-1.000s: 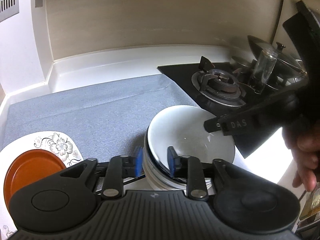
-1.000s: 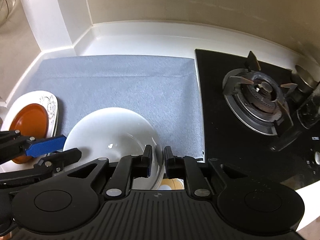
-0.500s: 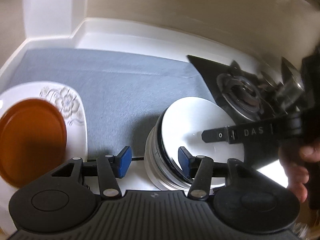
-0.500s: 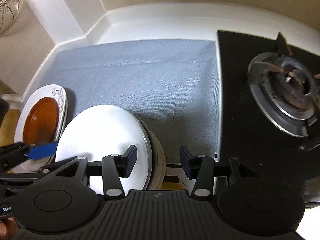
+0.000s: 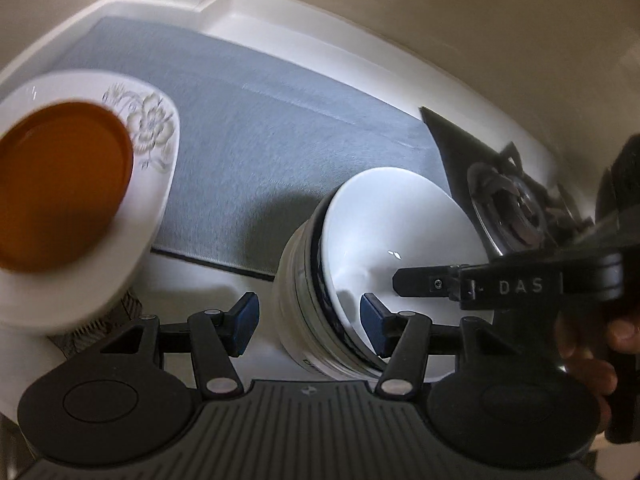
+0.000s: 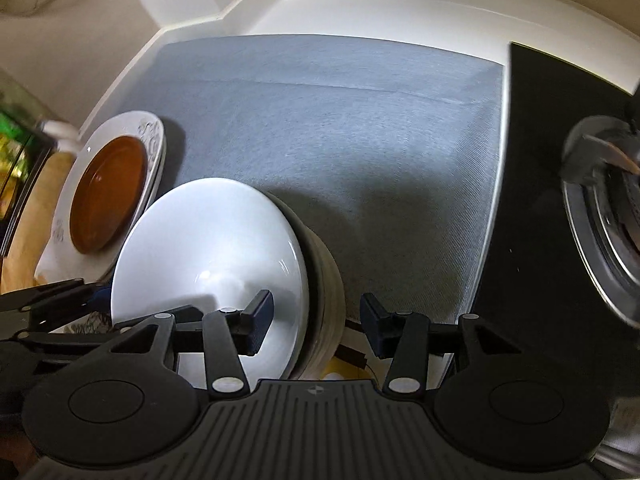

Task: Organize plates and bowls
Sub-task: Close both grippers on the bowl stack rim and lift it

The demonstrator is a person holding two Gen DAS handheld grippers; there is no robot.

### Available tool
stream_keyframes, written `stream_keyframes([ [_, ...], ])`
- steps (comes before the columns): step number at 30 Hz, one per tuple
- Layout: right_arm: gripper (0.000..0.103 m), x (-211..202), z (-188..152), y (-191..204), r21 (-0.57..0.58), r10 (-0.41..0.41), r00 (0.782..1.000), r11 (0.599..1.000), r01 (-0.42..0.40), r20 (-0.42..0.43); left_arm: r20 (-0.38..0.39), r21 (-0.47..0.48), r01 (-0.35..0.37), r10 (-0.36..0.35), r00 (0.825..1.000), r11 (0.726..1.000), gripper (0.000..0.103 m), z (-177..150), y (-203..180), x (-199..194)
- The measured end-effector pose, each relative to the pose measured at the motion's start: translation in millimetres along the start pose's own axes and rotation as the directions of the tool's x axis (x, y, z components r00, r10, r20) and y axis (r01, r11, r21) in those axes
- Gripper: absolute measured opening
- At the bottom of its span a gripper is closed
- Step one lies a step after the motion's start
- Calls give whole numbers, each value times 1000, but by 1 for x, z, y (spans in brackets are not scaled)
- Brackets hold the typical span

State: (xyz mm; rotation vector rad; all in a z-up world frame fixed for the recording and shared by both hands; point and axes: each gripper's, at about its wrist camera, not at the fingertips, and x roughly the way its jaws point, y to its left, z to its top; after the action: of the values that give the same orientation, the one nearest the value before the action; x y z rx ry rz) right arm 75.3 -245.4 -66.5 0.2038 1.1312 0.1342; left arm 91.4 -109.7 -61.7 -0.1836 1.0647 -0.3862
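Bowl stack (image 5: 320,312) sits at the front edge of the worktop (image 6: 384,4), partly on the grey mat (image 6: 328,128), between the plate pile and the black hob (image 6: 532,216). Top white bowl (image 6: 208,236) nests in the lower bowls. Left hand-held gripper (image 5: 308,322): jaws spread wide, straddling the near rim of the stack, blue pads (image 5: 246,318) clear of the ceramic, nothing held. Right hand-held gripper (image 6: 316,326): jaws also wide apart, one finger over the top bowl's inside, the other outside past the stack's right wall, gripping nothing. Its finger marked DAS shows over the bowl in the left wrist view. Brown plate (image 6: 108,192) lies on the white floral plates (image 5: 152,124) at the mat's left end, well apart from both grippers. Gas burner (image 5: 508,208) is just right of the stack
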Motion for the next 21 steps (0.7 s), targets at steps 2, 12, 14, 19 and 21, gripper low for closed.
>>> stream_keyframes([
  [2, 51, 0, 1, 0, -21, 11, 1000, 1000, -11, -8, -5, -37, 0, 0, 1000, 999, 62, -1, 1, 3],
  [12, 57, 6, 1, -5, -54, 67, 998, 996, -68, -21, -3, -115, -27, 27, 1000, 993, 62, -7, -1, 7],
  [14, 57, 6, 2, -4, -59, 74, 997, 995, -75, -25, 1, -124, -31, 31, 1000, 992, 62, -8, -1, 6],
  [19, 57, 7, 5, -8, -67, 90, 995, 993, -93, -39, 11, -153, -25, 27, 1000, 988, 62, -11, -1, 6],
  [21, 57, 6, 6, -9, -80, 93, 995, 992, -96, -41, 12, -161, -24, 26, 1000, 987, 62, -13, -2, 6],
])
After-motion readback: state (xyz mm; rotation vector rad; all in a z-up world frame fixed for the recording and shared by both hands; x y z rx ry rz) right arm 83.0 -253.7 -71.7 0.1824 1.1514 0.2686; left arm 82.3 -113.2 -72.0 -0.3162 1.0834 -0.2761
